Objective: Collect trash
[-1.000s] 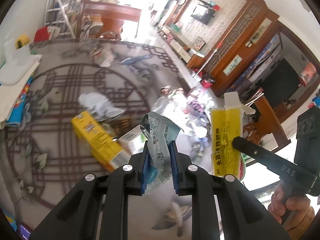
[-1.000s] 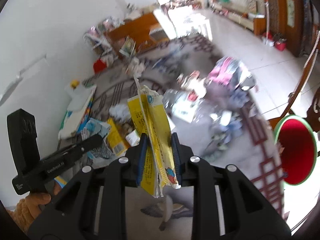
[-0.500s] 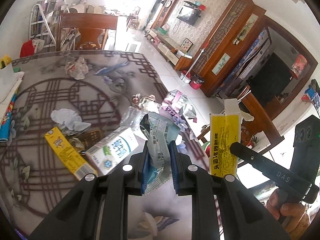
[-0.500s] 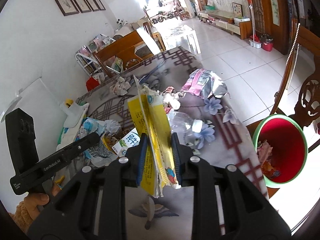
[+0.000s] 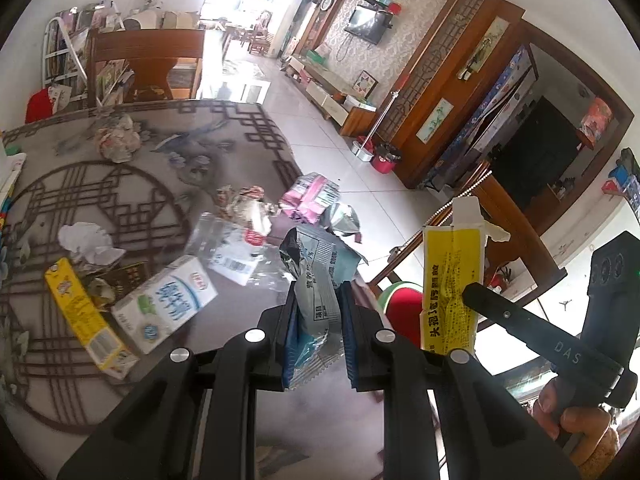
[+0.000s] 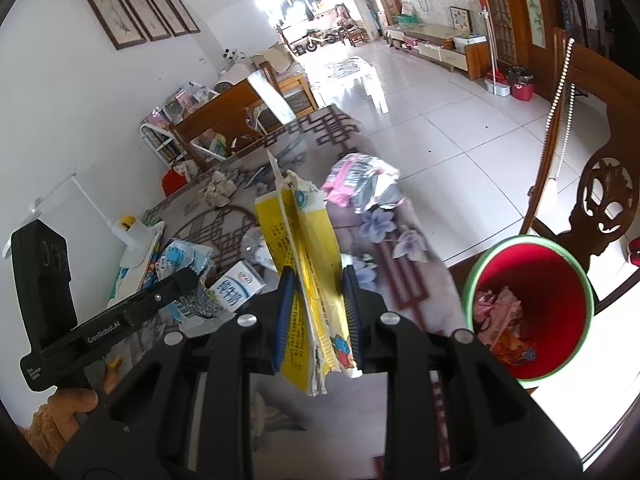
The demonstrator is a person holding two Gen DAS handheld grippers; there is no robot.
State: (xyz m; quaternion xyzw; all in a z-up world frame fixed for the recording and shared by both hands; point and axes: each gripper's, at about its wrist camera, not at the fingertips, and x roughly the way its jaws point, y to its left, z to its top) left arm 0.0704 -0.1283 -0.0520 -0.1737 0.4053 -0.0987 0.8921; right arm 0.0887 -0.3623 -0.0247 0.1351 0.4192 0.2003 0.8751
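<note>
Left gripper (image 5: 320, 320): jaws clenched on silver-blue wrapper (image 5: 316, 280); wrapper stands up between blue pads, crumpled top flared out, lower end hangs below pads.
Right gripper (image 6: 316, 312): jaws clenched on flattened yellow carton (image 6: 308, 264); carton held upright, torn white top, ragged lower end below pads.
Same carton, left view: seen at right (image 5: 452, 292), beside wrapper, apart from it.
Hands: right hand (image 5: 576, 428) on handle, low right in left view; left hand (image 6: 76, 404) on handle, low left in right view.
Bin (image 6: 560, 276): red inside, green rim, on floor just off surface edge, right of carton; crumpled pink and orange scraps lie in it. In left view only a part shows, between the 2 held items.
Surface (image 5: 132, 176): grey cloth w/ dark lattice pattern, still littered.
Left on surface: milk box (image 5: 168, 304), yellow box (image 5: 80, 320) beside it, white tissue (image 5: 88, 240), clear bottle (image 5: 228, 248), pink bag (image 5: 312, 200) near far edge, paper wad (image 5: 116, 140) at back.
</note>
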